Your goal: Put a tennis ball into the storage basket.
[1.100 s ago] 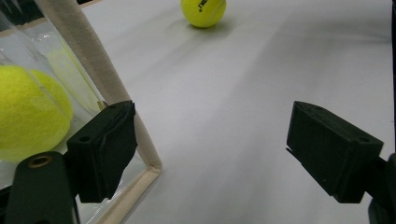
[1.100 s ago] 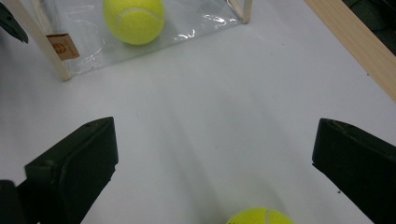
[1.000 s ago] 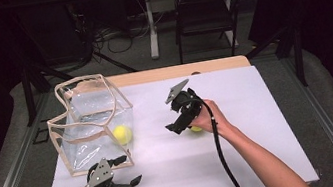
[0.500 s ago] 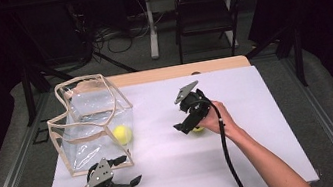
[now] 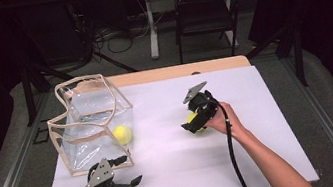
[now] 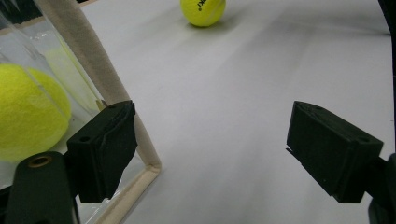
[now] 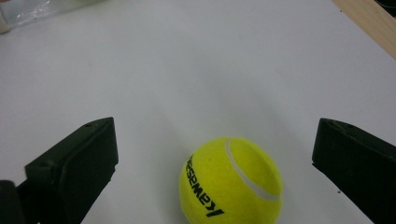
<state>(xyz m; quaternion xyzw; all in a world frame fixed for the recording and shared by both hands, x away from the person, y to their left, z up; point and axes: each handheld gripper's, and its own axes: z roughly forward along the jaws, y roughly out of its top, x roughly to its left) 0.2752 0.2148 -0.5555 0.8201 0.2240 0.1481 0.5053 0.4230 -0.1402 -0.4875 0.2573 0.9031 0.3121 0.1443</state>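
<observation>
1. The table point(image 5: 266, 158) has a white top, and on it stands a clear bag point(image 5: 91, 123) with beige edging, at the left side in the high view. Its opening faces up and the rim is bent out of shape.
2. 1 yellow tennis ball point(image 5: 122, 134) lies inside the bag, low at the corner nearest the middle of the table. In the left gripper view this ball point(image 6: 28, 112) shows through the clear wall, just behind the left jaw.
3. A second tennis ball point(image 5: 193, 118) lies on the bare table, well apart from the bag, to the right of the middle.
4. A ball has no long axis. In the right gripper view the ball point(image 7: 231, 182) shows black print on its left side, and the letters run down and to the right. A white seam curves across its top.
5. The right gripper point(image 5: 195, 125) is just over this ball, held by the right hand point(image 5: 219, 121). Its jaws stand wide apart, 1 on each side of the ball, and do not touch it.
6. The left gripper point(image 5: 130, 182) rests near the front edge of the table, just beside the front corner of the bag. Its jaws are also wide apart and hold nothing.
7. In the left gripper view the free ball point(image 6: 203, 10) lies far ahead on the table.
</observation>
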